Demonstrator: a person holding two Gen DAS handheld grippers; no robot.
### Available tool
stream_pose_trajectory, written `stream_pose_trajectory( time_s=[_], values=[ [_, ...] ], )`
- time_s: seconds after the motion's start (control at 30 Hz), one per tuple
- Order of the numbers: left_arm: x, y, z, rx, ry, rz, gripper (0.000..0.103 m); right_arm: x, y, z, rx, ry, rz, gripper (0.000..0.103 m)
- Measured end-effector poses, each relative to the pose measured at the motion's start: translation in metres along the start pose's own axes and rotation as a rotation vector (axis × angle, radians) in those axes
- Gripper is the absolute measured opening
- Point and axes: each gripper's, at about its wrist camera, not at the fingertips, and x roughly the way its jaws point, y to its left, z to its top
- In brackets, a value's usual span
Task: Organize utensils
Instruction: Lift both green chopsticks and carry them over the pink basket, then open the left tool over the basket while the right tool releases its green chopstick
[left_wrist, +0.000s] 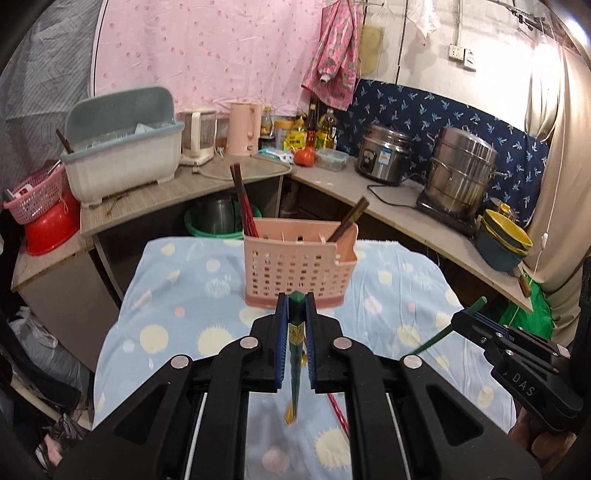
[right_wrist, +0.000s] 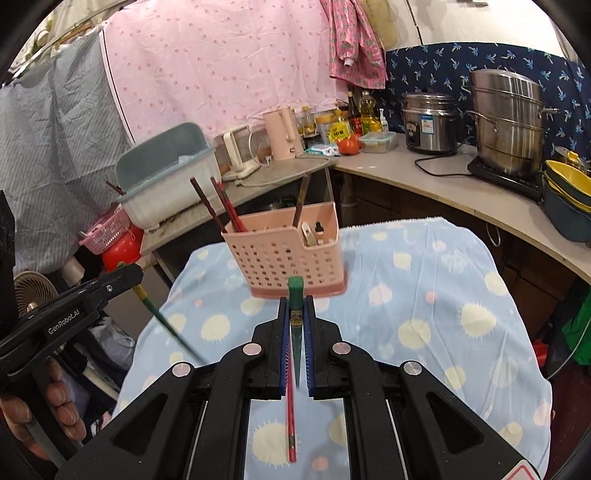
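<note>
The left gripper (left_wrist: 295, 301) is clenched on a green chopstick (left_wrist: 295, 354), whose blunt end pokes out just past the blue pads while its tapered part hangs down behind them. Its lower tip blurs against the cloth, so where it ends is hard to tell. The right gripper (right_wrist: 296, 304) is likewise clamped on a second green chopstick (right_wrist: 296, 295), green end forward.

Each wrist view shows the other tool from the side: in the left view the right gripper (left_wrist: 476, 319) enters at the right edge with its stick slanting down-left, and in the right view the left gripper (right_wrist: 125, 275) comes in from the lower left, a hand (right_wrist: 40, 410) partly cut off by the frame edge.

Below the right gripper's pads a red chopstick (right_wrist: 291, 424) lies on the spotted blue cloth (right_wrist: 424, 295) (only a sliver of it shows in the left view, half hidden by the gripper body).

At the centre of both frames stands the pink utensil holder (left_wrist: 297, 269), upright on the cloth and apart from both grippers. Dark chopsticks (right_wrist: 218, 206) lean out of its left compartment. The right view looks into its right compartment, where small utensils sit, too small to identify.
</note>
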Motion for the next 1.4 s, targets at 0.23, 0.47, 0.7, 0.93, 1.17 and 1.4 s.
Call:
stream_pose_trajectory(
  time_s=[0.23, 0.47, 0.7, 0.93, 1.17, 1.4],
  values=[
    [0.005, -0.004, 0.034, 0.018, -0.047, 0.001, 0.008, 0.006, -0.002, 0.035, -0.001, -0.042, -0.006, 0.007],
    [0.01, -0.008, 0.087, 0.018, -0.129, 0.0, 0.008, 0.009, -0.007, 0.085, 0.018, -0.119, -0.005, 0.007],
    [0.021, -0.015, 0.144, 0.032, -0.212, 0.011, 0.008, 0.021, -0.009, 0.142, 0.012, -0.193, -0.027, 0.007],
    [0.046, -0.013, 0.182, 0.022, -0.255, 0.009, 0.008, 0.046, -0.012, 0.175, 0.013, -0.222, -0.047, 0.007],
    [0.079, -0.007, 0.185, 0.002, -0.243, 0.01, 0.008, 0.082, -0.014, 0.178, 0.014, -0.181, -0.057, 0.007],
    [0.115, -0.004, 0.163, -0.003, -0.162, 0.01, 0.008, 0.115, -0.019, 0.159, 0.027, -0.111, -0.065, 0.007]
  ],
)
